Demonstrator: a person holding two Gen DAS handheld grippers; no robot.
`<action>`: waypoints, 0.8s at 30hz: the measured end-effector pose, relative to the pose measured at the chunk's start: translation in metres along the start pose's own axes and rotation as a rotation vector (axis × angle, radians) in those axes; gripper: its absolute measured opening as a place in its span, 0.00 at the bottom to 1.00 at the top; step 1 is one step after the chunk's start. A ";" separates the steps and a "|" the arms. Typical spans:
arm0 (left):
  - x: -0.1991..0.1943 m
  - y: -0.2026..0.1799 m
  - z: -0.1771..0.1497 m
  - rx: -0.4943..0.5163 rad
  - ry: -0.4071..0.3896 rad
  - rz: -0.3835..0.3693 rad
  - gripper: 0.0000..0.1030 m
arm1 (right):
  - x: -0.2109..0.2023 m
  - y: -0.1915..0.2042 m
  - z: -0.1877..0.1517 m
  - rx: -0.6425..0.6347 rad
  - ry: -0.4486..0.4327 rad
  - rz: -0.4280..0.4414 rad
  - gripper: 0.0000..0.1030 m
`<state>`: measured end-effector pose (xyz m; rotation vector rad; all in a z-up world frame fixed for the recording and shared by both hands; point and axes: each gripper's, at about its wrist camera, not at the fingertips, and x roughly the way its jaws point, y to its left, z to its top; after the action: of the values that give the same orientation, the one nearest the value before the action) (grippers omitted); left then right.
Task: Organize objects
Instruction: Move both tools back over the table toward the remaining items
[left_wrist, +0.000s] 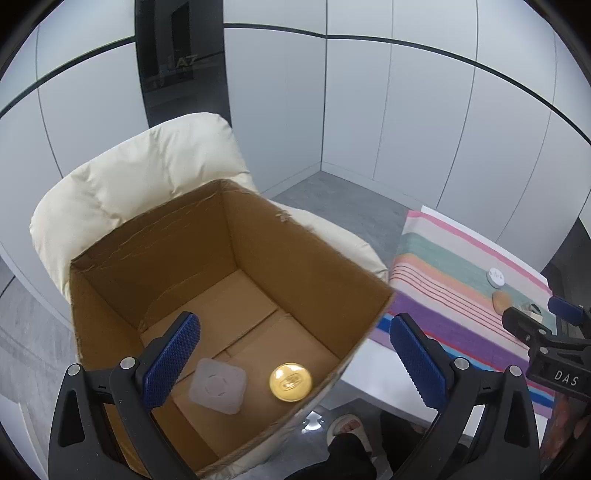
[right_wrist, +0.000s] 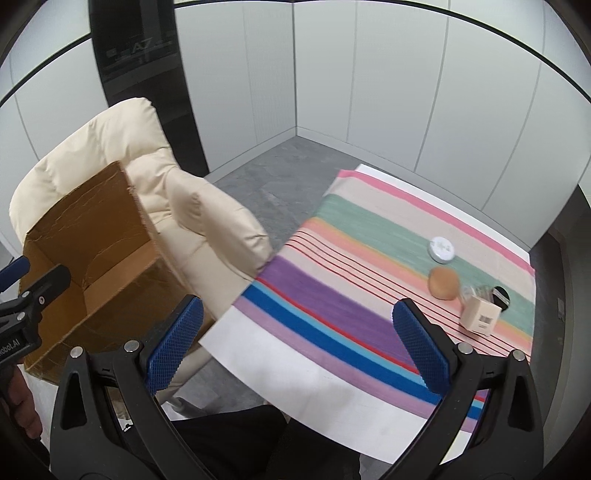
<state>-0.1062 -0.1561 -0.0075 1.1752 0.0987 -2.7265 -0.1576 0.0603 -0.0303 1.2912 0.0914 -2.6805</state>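
An open cardboard box (left_wrist: 295, 258) sits on a cream armchair (left_wrist: 147, 166). Inside lie a round gold tin (left_wrist: 291, 381) and a translucent white square container (left_wrist: 218, 386). My left gripper (left_wrist: 295, 354) hangs open and empty above the box. My right gripper (right_wrist: 297, 343) is open and empty above the near edge of the striped cloth (right_wrist: 332, 295). On the cloth lie a white round tin (right_wrist: 441, 249), a brown round object (right_wrist: 443, 283), a small beige carton (right_wrist: 480, 315) and a black-capped clear item (right_wrist: 498, 295). The box also shows in the right wrist view (right_wrist: 92, 258).
The striped cloth covers a white table (right_wrist: 295, 380) to the right of the armchair. Grey floor (right_wrist: 277, 177) and white wall panels lie behind. The person's foot in a sandal (left_wrist: 347, 428) shows below the box.
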 end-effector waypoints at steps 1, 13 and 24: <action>0.000 -0.003 0.000 0.003 -0.003 0.000 1.00 | 0.000 -0.004 -0.001 0.003 0.001 -0.005 1.00; 0.006 -0.053 0.006 0.048 0.004 -0.064 1.00 | -0.010 -0.063 -0.013 0.079 0.008 -0.064 1.00; 0.001 -0.127 0.003 0.148 -0.008 -0.139 1.00 | -0.028 -0.127 -0.034 0.151 0.006 -0.138 1.00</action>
<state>-0.1322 -0.0323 -0.0073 1.2397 -0.0244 -2.9029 -0.1362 0.1931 -0.0320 1.3834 -0.0231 -2.8483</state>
